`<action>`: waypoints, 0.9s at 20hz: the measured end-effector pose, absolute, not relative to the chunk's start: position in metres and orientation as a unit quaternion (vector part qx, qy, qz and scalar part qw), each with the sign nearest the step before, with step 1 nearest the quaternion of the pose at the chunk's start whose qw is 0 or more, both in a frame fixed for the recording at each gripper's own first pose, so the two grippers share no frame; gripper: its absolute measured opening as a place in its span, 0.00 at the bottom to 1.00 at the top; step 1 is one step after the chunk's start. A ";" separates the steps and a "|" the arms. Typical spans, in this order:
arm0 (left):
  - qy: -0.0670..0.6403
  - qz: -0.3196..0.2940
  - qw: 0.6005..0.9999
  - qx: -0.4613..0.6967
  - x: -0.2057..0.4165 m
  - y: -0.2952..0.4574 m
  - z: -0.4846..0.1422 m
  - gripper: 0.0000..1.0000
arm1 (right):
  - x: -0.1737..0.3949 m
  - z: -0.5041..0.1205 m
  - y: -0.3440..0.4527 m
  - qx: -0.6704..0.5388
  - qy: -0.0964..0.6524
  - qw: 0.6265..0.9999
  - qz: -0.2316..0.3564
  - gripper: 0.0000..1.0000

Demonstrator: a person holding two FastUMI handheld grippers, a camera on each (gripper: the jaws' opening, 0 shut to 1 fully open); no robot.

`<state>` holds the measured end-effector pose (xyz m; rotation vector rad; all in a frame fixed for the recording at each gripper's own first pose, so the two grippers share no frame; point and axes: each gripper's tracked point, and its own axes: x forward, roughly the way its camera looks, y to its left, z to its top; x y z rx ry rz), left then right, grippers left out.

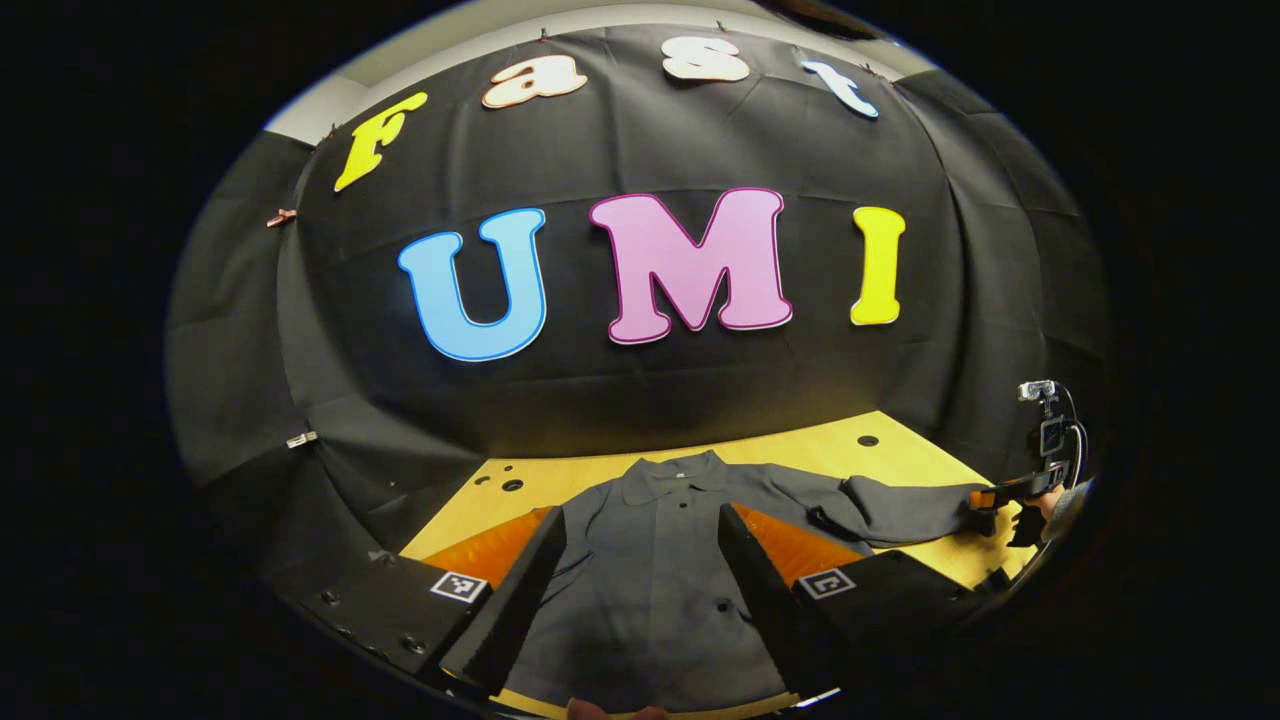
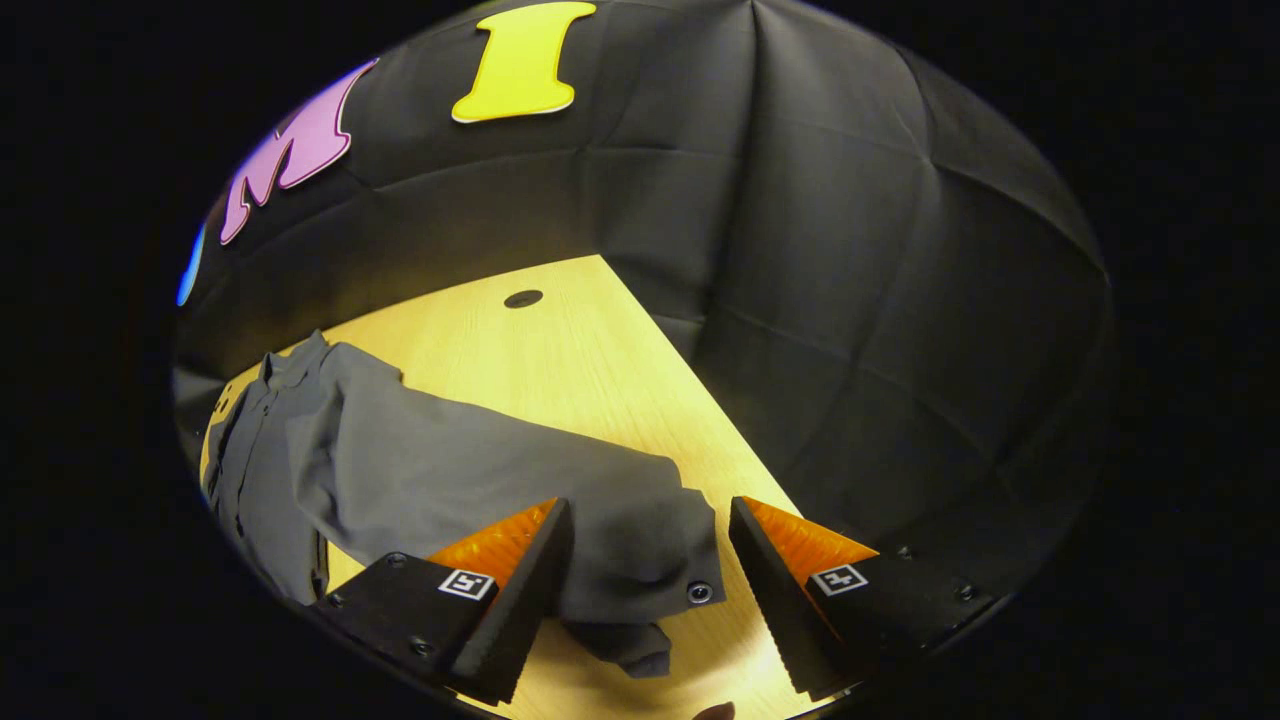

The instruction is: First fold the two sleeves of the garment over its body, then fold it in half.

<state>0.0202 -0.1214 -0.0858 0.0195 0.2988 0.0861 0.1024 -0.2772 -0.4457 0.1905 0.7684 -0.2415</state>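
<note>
The dark grey garment (image 1: 650,560) lay flat and collar-up on the pale wooden table (image 1: 800,445), its lower hem cut off by the edge of the left gripper view and part of its front masked by the left gripper (image 1: 640,590), whose jaws hung spread apart above the cloth. The fabric looked matte and softly creased, with small dark buttons down the placket. The sleeve (image 2: 480,470) stretched away from the garment's body, its buttoned cuff (image 2: 655,570) lying between the parted, ridged fingers of the right gripper (image 2: 650,600), a loose flap of cloth folded under beside it; whether they touched the cuff was unclear.
</note>
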 end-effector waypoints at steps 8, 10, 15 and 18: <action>0.153 0.053 0.987 0.026 0.026 -0.127 -0.088 0.97 | 0.106 -0.462 -0.276 0.090 0.390 0.911 -0.100 0.93; 0.157 0.053 0.986 0.029 0.027 -0.129 -0.091 0.97 | 0.110 -0.467 -0.271 0.089 0.395 0.910 -0.085 0.59; 0.152 0.044 0.987 0.028 0.023 -0.127 -0.092 0.97 | 0.091 -0.441 -0.281 0.077 0.361 0.923 -0.105 0.07; 0.146 0.024 0.989 0.029 0.024 -0.119 -0.092 0.97 | 0.068 -0.419 -0.282 0.088 0.341 0.927 -0.127 0.07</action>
